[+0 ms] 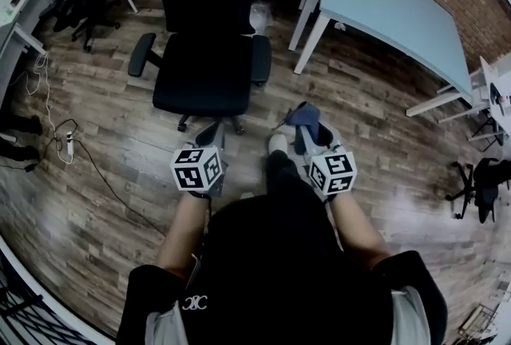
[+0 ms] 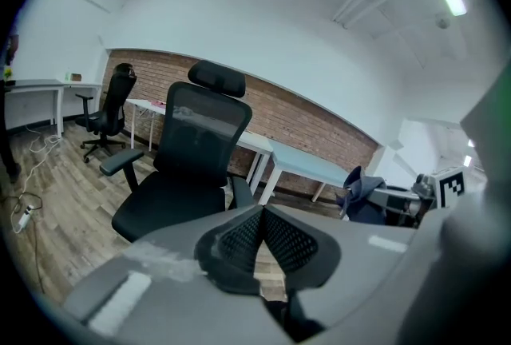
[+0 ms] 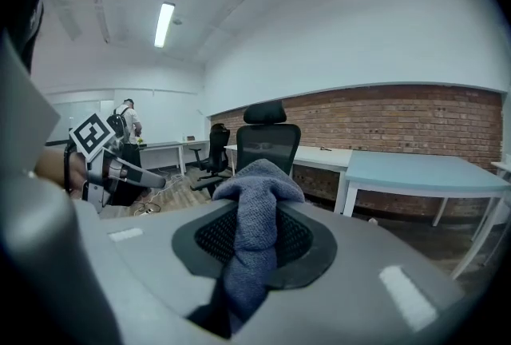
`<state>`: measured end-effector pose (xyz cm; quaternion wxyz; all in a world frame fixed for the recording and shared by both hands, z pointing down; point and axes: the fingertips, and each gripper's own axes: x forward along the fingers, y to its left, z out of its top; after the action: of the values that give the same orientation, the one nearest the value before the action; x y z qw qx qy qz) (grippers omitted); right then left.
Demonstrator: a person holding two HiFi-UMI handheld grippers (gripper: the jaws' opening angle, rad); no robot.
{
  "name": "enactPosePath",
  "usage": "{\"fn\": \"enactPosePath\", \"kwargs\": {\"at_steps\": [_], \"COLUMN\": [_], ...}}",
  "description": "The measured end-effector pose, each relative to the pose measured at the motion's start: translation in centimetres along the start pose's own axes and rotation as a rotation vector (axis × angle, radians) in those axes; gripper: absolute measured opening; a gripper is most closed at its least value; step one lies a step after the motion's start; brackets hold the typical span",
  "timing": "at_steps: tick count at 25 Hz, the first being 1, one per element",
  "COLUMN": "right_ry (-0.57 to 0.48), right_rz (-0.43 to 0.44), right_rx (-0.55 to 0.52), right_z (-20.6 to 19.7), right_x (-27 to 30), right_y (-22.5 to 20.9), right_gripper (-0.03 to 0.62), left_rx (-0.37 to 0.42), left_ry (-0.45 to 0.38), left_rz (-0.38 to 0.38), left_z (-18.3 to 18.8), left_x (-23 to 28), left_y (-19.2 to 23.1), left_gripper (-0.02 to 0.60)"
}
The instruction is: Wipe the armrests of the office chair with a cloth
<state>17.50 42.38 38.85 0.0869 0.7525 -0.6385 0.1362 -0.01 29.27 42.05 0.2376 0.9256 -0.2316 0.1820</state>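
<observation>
We hold the blue cloth (image 3: 254,212) pinched in the right tongs (image 1: 310,132). The left tongs (image 2: 262,217) are closed on nothing. The office chair (image 1: 206,56) stands at 12 o'clock, its armrests (image 1: 142,54) apart from the cloth.

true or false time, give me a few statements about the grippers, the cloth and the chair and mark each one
1. The right gripper is clamped on a blue cloth. True.
2. The left gripper holds a second cloth. False: its jaws are together with nothing between them.
3. The cloth is pressed on an armrest of the office chair. False: in the head view both grippers are short of the chair, and the cloth is apart from both armrests.
4. The chair stands on a wood floor with a table behind it. True.
</observation>
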Motion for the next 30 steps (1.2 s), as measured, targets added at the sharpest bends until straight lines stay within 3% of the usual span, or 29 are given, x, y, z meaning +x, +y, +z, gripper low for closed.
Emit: {"fn": "enactPosePath", "kwargs": {"at_steps": [8, 17, 20, 24, 30], "right_ry": [0.020, 0.115, 0.147, 0.201, 0.245], "right_rz": [0.090, 0.238, 0.285, 0.344, 0.371], "right_rx": [0.015, -0.011, -0.008, -0.006, -0.014], "right_z": [1.8, 3.3, 3.0, 2.1, 0.9], "right_x": [9.8, 19.8, 22.8, 26.3, 30.3], "right_y": [-4.2, -11.0, -12.7, -14.5, -14.8], "right_gripper": [0.084, 0.084, 0.084, 0.084, 0.083], "left_rx": [-0.007, -0.015, -0.014, -0.040, -0.090], "left_ry": [0.010, 0.023, 0.040, 0.050, 0.089], "left_rz": [0.083, 0.086, 0.132, 0.229, 0.289], "left_z": [4.8, 11.1, 12.6, 13.5, 11.6], "left_x": [6.5, 16.8, 19.5, 21.0, 20.9], "left_y": [3.4, 1.5, 2.2, 3.8, 5.5], "left_gripper": [0.006, 0.006, 0.006, 0.006, 0.006]}}
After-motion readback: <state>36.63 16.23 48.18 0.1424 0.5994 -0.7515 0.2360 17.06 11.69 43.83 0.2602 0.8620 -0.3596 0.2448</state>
